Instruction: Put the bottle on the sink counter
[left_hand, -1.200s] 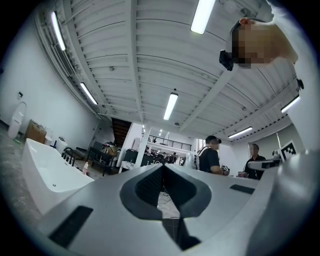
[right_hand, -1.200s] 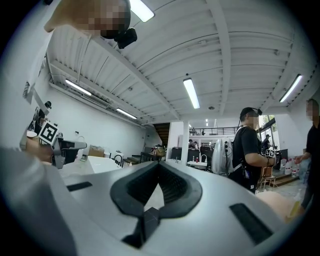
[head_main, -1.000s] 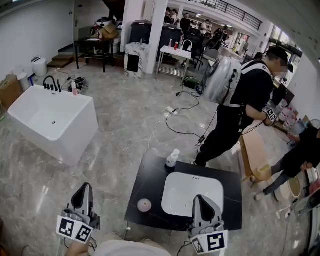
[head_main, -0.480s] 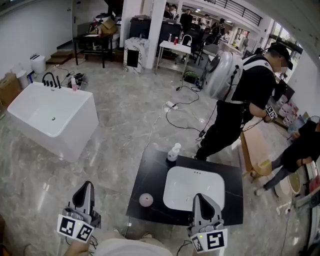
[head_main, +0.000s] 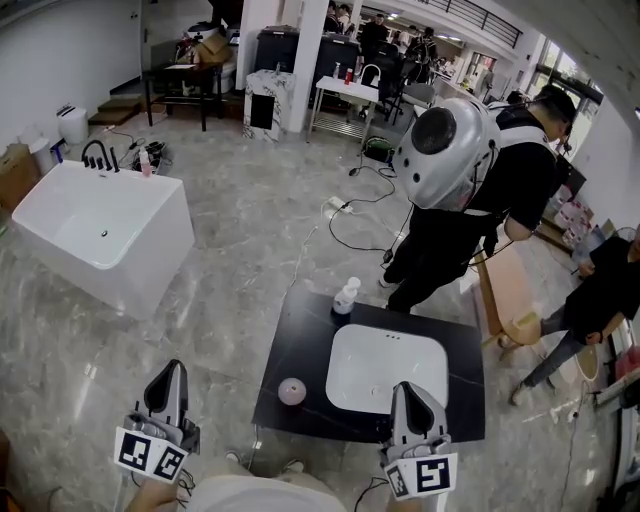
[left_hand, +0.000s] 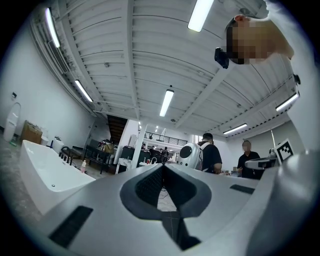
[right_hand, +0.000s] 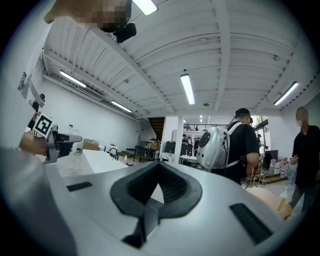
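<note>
**Head view:** The glossy black sink counter (head_main: 300, 350) has barely shifted in frame. Your left gripper (head_main: 172, 370) and right gripper (head_main: 405, 390) stay low, so the task looks finished. The white plastic bottle (head_main: 346, 296) stands upright on the counter's far edge, behind the rounded basin (head_main: 388, 368).

**Left gripper view:** Ribbed pads clenched together, nothing between.

**Right gripper view:** Likewise clenched, empty.

I see a small white bottle (head_main: 345, 297) with a pump top. It stands straight up on the far edge of the black sink counter (head_main: 300, 352), just past the far left corner of the white basin (head_main: 386, 372).
</note>
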